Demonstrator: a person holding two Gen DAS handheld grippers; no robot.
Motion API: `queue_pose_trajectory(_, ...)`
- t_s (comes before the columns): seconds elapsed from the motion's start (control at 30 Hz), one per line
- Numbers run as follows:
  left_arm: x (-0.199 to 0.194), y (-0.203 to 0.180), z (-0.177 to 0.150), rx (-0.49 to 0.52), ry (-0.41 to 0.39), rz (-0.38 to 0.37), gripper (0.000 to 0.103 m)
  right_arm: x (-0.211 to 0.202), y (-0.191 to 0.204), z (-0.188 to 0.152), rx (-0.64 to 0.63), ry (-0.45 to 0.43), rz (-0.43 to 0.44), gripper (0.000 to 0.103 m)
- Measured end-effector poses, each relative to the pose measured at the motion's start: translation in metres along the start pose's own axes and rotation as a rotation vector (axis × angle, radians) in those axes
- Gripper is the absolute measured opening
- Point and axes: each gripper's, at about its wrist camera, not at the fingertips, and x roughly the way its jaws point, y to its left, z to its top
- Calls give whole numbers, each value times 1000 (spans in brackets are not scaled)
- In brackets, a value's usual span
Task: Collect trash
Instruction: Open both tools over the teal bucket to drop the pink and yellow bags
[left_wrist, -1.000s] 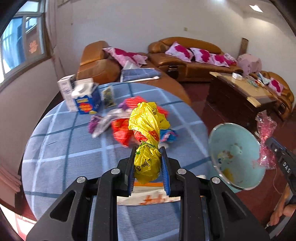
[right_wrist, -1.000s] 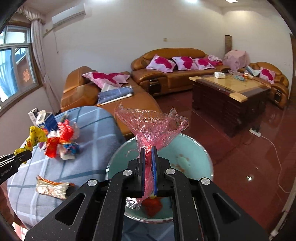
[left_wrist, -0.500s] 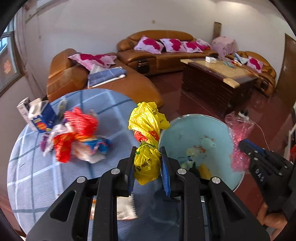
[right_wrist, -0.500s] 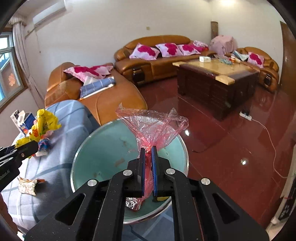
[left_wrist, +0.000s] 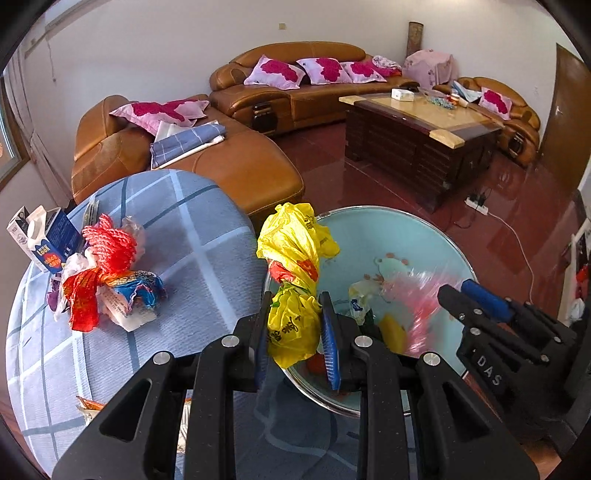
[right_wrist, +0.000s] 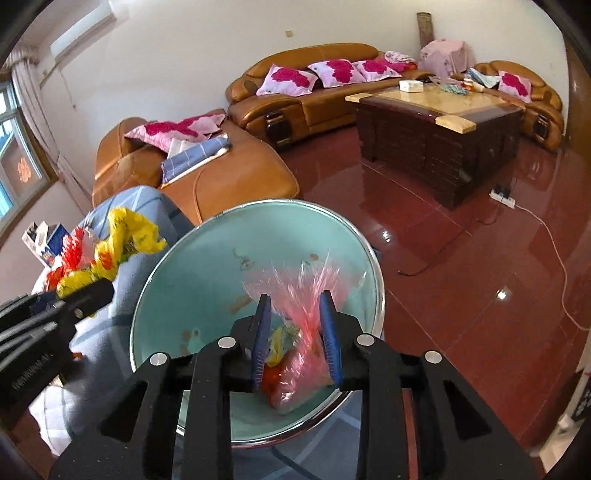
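Observation:
My left gripper (left_wrist: 295, 328) is shut on a crumpled yellow plastic bag (left_wrist: 293, 258) and holds it over the near-left rim of a teal bin (left_wrist: 424, 251). My right gripper (right_wrist: 295, 332) is open above the bin (right_wrist: 207, 273), and a pink plastic bag (right_wrist: 306, 317), blurred, drops between its fingers into the bin. The bin holds several scraps of trash (left_wrist: 369, 310). A pile of red and blue wrappers (left_wrist: 107, 280) lies on the blue checked table (left_wrist: 199, 258).
A blue and white carton (left_wrist: 44, 236) stands at the table's left edge. A wrapper (left_wrist: 88, 404) lies at the table's near edge. Brown sofas (left_wrist: 295, 85), a dark coffee table (left_wrist: 417, 136) and red floor with a cable (right_wrist: 535, 221) lie beyond.
My left gripper carried the yellow bag from above the table to the bin's rim. My right gripper opened and let go of the pink bag, which falls into the bin.

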Motion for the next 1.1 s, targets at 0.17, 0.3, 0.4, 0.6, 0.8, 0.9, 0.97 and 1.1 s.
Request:
queue_pose_trajectory(0.17,4,-2,3,8,5,0,25,-7,-1,3,5,-32,-26,28)
queue_pose_trajectory(0.3,3,-8,4,19,0,-6,25,-16,-8,6,38,-74,-74,28)
queue_pose_trajectory(0.4,5,-14,6,31,-2,-14,25,-22,-16,7,82,-100,-99,28)
queue_pose_trajectory(0.6,3,-31,9,78,-30,-4,64,-27,-20,6,109,-111,-112,28)
queue_pose_trajectory(0.8,-5,-27,9,78,-40,20,64,-30,-21,8,110,-116,-108,28)
queue_pose_trajectory(0.9,-8,-26,8,78,-44,37,64,-31,-18,10,103,-121,-107,28)
queue_pose_trajectory(0.97,-10,-23,8,75,-49,45,64,-32,-17,10,98,-125,-106,28)
queue_pose_trajectory(1.1,-14,-17,8,54,-47,50,65,-34,-15,9,90,-127,-102,30)
